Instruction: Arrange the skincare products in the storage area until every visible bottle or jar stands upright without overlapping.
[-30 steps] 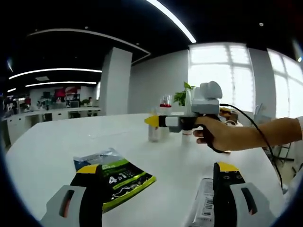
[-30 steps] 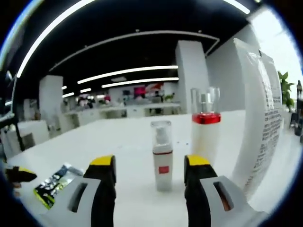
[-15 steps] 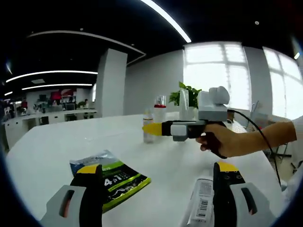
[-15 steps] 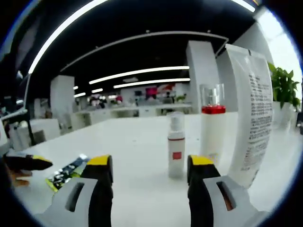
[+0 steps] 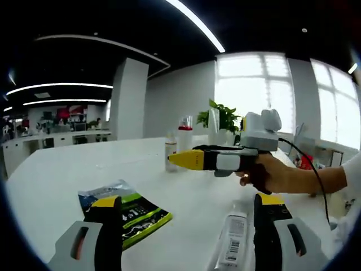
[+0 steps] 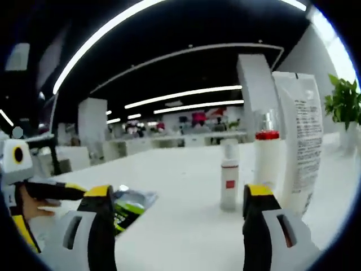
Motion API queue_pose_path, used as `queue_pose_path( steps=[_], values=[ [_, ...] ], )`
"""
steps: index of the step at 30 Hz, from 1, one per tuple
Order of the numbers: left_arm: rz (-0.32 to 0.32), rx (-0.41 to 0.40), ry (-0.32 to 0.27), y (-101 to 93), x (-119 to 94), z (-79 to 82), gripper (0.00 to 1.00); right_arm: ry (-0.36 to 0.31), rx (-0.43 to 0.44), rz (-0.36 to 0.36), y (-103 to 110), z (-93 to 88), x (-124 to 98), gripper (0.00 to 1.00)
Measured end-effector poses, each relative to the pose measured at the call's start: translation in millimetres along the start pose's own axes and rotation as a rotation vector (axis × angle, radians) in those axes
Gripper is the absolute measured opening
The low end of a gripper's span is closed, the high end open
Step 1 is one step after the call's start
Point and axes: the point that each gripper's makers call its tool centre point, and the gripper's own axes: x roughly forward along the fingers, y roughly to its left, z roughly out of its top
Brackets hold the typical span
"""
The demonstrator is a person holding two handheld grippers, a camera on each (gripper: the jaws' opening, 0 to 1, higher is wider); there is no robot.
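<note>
White tabletop [image 5: 67,169] carries everything. In the right gripper view three products stand upright and apart at about 2 o'clock: a small pump bottle [image 6: 229,176], a red-collared bottle [image 6: 267,161] and a tall tube [image 6: 300,147]. The right gripper [image 6: 179,199] has its jaws spread wide, holding nothing, aimed past the pump bottle's left.

In the left gripper view the left gripper [image 5: 186,206] is likewise spread and empty. Just inside its right jaw, at 5 o'clock, a labelled bottle [image 5: 231,243] lies flat on the table; a green sachet [image 5: 127,210] lies flat at 8 o'clock. The right gripper [image 5: 186,159] crosses the centre of that view in a person's hand [image 5: 271,174], with the standing group beyond its tip at 12 o'clock.

Judging by this, the standing trio is settled and the lying bottle is the step in hand. The next move probably calls for one gripper to close on that bottle, tip it upright, and set it clear of the others.
</note>
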Motion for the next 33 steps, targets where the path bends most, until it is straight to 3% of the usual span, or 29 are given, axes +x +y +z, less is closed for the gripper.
queue_pose_path(
  steps=[3, 8, 12, 15, 17, 21, 25, 28, 30, 33],
  values=[
    [-0.001, -0.012, -0.003, 1.9, -0.7, 1.2, 1.0, -0.001, -0.061, 0.023, 13.1, 2.7, -18.2, 1.0],
    [-0.008, -0.003, -0.003, -0.4, -1.1, 0.4, 1.0, -0.072, -0.049, 0.013, 14.9, 21.5, -38.8, 1.0],
    [-0.011, 0.015, 0.009, -6.9, -0.9, -2.4, 1.0, -0.06, -0.044, -0.011, 8.4, 21.8, -56.2, 1.0],
    [-0.014, 0.068, 0.003, -16.5, -1.8, 1.8, 1.0, -0.032, -0.06, 0.006, 1.9, 19.0, -70.2, 1.0],
    [-0.008, 0.084, -0.02, -19.6, -0.1, 8.5, 1.0, 0.0, -0.018, 0.032, 3.4, 13.7, -79.7, 1.0],
    [-0.011, 0.078, 0.028, -22.9, -1.5, 1.1, 0.98, 0.018, 0.003, 0.041, -1.2, 8.7, -88.2, 1.0],
    [0.014, 0.054, 0.035, -25.6, -4.5, 5.6, 0.92, 0.038, 0.005, 0.047, 1.6, 3.4, -100.3, 1.0],
    [-0.001, 0.114, 0.057, -38.3, -3.1, 6.9, 0.91, -0.007, -0.027, 0.026, 0.7, 6.0, -108.9, 1.0],
    [-0.065, 0.172, 0.109, -55.5, 1.9, -0.2, 0.87, -0.032, -0.032, 0.0, -5.6, 6.7, -112.1, 1.0],
    [-0.084, 0.206, 0.199, -61.6, 6.9, -11.3, 0.83, -0.042, -0.042, -0.026, -16.5, 13.1, -114.6, 1.0]
  ],
)
